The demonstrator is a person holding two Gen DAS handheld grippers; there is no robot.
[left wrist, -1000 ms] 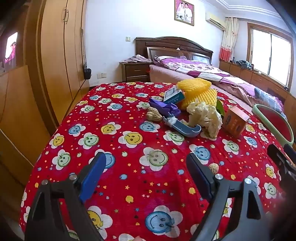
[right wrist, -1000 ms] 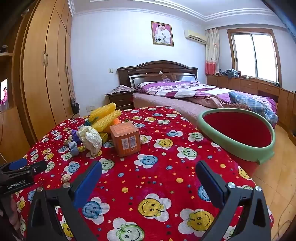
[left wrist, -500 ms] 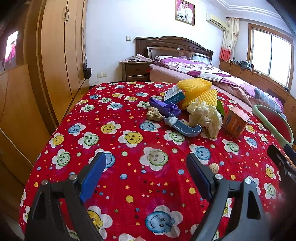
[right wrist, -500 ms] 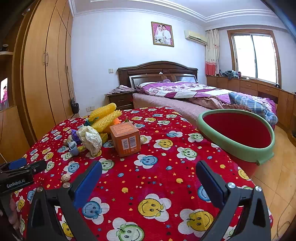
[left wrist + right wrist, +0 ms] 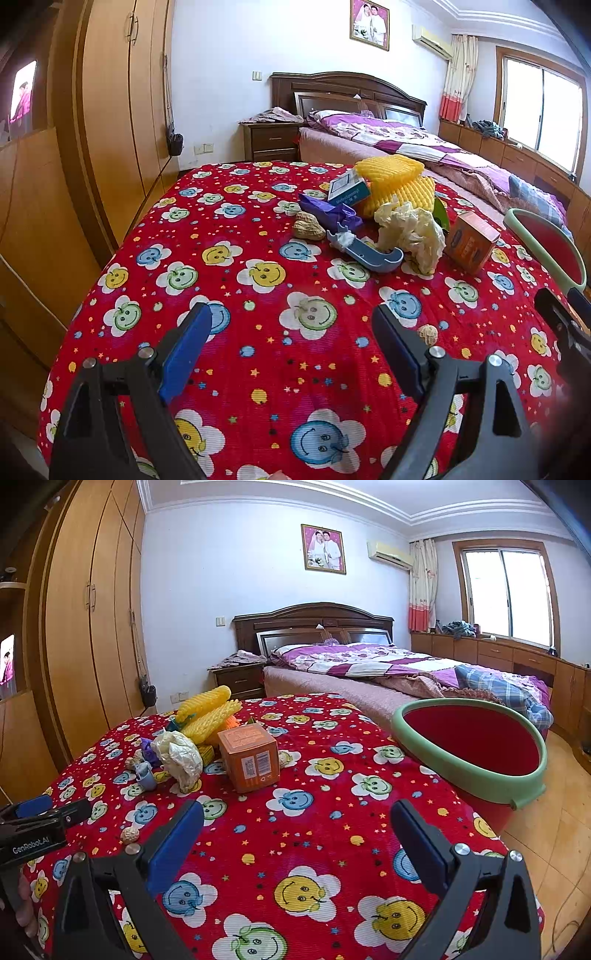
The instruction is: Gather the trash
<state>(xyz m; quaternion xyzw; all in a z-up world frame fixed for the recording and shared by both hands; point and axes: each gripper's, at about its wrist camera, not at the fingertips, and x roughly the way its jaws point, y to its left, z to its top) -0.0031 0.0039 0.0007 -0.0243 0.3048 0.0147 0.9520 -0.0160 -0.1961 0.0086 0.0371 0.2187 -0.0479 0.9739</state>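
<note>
Left tongs (image 5: 291,332) spread over red smiley tabletop (image 5: 258,332), right tongs (image 5: 295,830) spread, orange box (image 5: 248,757) at 11 o'clock, green-rimmed red bin (image 5: 469,753) at 2 o'clock

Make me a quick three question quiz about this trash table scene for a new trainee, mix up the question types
1. True or false: the left gripper is shut on the orange box.
2. Which lies nearest the left gripper's fingers? A) small peanut shell B) yellow foam netting C) blue box
3. Fill in: the red bin has a ____ rim.

Key: 1 false, both grippers are open and empty, including the right gripper. 2 A. 3 green.
</note>
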